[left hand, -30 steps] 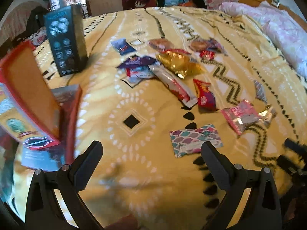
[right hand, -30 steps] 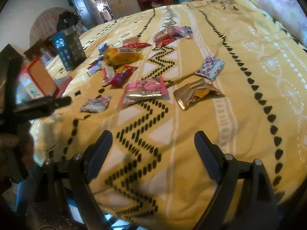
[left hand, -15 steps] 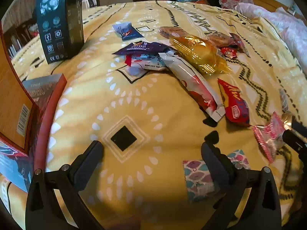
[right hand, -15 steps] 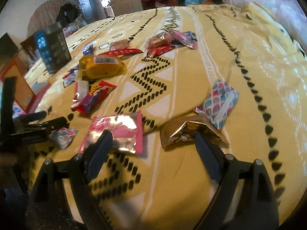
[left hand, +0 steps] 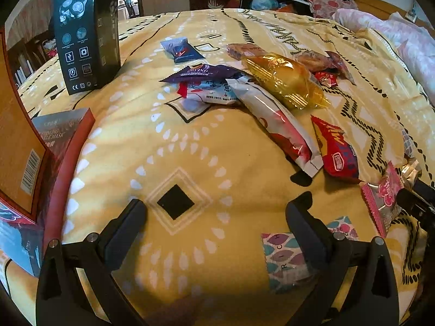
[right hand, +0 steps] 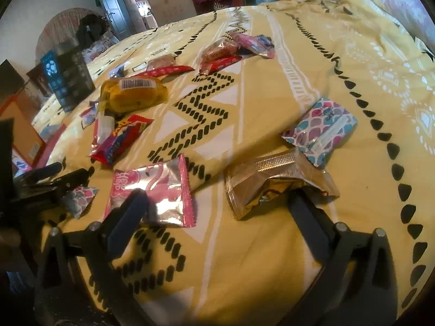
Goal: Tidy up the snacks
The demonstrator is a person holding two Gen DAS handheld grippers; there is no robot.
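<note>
Several snack packets lie scattered on a yellow patterned bedspread [left hand: 190,146]. My left gripper [left hand: 214,212] is open and empty, low over the cloth, with a patterned packet [left hand: 285,260] under its right finger. Ahead lie a white-red bar [left hand: 274,119], a yellow bag [left hand: 285,78] and a red packet [left hand: 337,149]. My right gripper [right hand: 214,203] is open and empty, between a pink packet [right hand: 155,187] at its left finger and a gold wrapper [right hand: 272,179] at its right finger. The left gripper also shows in the right wrist view [right hand: 51,179].
An open orange-red box [left hand: 24,146] and a dark box [left hand: 87,35] stand at the left. A scale-patterned packet [right hand: 320,130] lies right of the gold wrapper. More packets [right hand: 233,51] lie farther back. Clothes and cartons sit beyond the bed.
Both grippers have moved forward and lower toward the packets. The left one now reaches over the patterned packet; the right one now sits at the pink and gold packets.
</note>
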